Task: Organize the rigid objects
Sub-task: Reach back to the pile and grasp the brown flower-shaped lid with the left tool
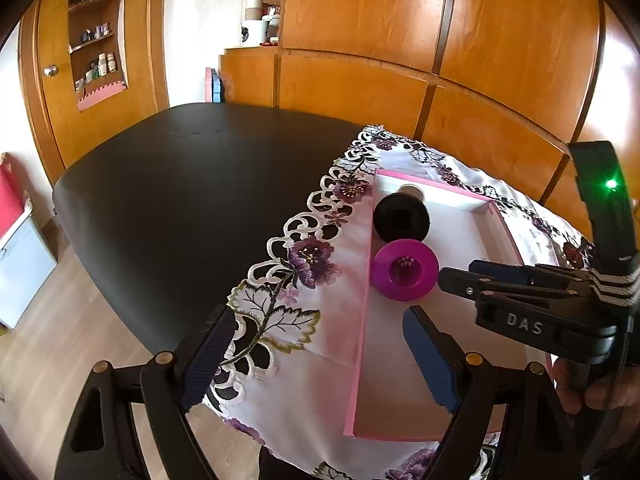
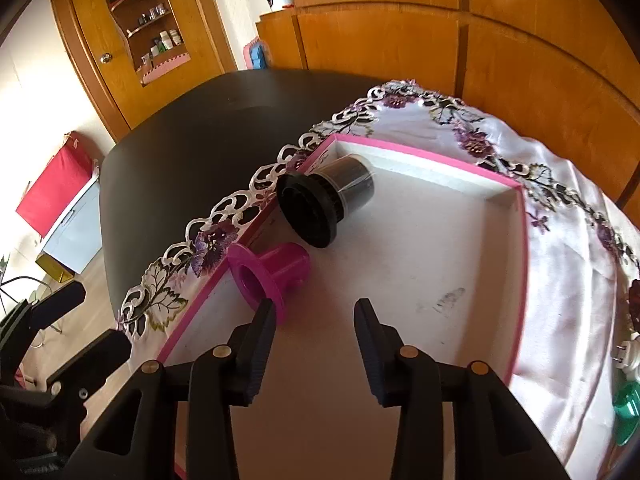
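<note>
A pink-rimmed white tray [image 2: 516, 276] [image 1: 362, 336] lies on a floral cloth. Inside it, along its left wall, a black flanged spool [image 2: 320, 204] [image 1: 400, 218] and a magenta flanged spool [image 2: 272, 276] [image 1: 404, 270] lie on their sides. My right gripper [image 2: 316, 312] [image 1: 456, 274] hovers open over the tray floor with nothing between its fingers. Its left fingertip sits just beside the magenta spool's flange. My left gripper [image 1: 320, 360] is wide open and empty, straddling the tray's left wall near the front; it also shows in the right wrist view [image 2: 86, 320].
The floral cloth [image 1: 296, 280] covers the right part of a black table [image 1: 180, 200]. A green plastic piece [image 2: 626, 400] and a small white piece [image 2: 628, 356] lie on the cloth right of the tray. Wooden cabinets [image 1: 400, 40] stand behind the table.
</note>
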`<state>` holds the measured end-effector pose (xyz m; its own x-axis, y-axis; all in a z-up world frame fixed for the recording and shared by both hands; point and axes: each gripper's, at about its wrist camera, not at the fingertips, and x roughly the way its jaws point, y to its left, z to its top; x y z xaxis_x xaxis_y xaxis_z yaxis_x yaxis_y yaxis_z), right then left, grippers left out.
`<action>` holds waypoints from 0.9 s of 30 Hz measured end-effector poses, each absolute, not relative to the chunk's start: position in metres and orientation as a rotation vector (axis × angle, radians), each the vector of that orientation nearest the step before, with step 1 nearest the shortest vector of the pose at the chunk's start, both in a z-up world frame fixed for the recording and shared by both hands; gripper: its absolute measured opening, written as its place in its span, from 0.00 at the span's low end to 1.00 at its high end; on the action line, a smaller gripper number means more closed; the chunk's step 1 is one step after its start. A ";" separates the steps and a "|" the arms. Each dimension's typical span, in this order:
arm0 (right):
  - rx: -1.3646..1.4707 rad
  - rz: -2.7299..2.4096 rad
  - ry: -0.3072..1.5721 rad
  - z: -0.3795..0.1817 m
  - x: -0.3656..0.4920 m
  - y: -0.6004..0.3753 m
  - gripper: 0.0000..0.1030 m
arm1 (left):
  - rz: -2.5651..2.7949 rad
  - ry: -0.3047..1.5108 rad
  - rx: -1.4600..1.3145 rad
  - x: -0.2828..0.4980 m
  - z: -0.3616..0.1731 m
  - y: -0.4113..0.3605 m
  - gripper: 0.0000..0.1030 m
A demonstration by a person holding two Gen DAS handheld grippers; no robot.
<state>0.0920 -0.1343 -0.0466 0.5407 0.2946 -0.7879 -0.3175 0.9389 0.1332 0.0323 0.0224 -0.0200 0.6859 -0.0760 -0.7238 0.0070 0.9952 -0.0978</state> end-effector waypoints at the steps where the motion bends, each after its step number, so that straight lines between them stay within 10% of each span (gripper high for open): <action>1: -0.030 0.360 0.925 -0.045 0.091 -0.136 0.40 | -0.047 0.813 -0.087 0.032 -0.019 0.021 0.84; 27: 0.034 0.032 0.767 0.008 0.038 -0.317 0.40 | -0.144 0.777 0.046 0.020 0.003 -0.036 0.84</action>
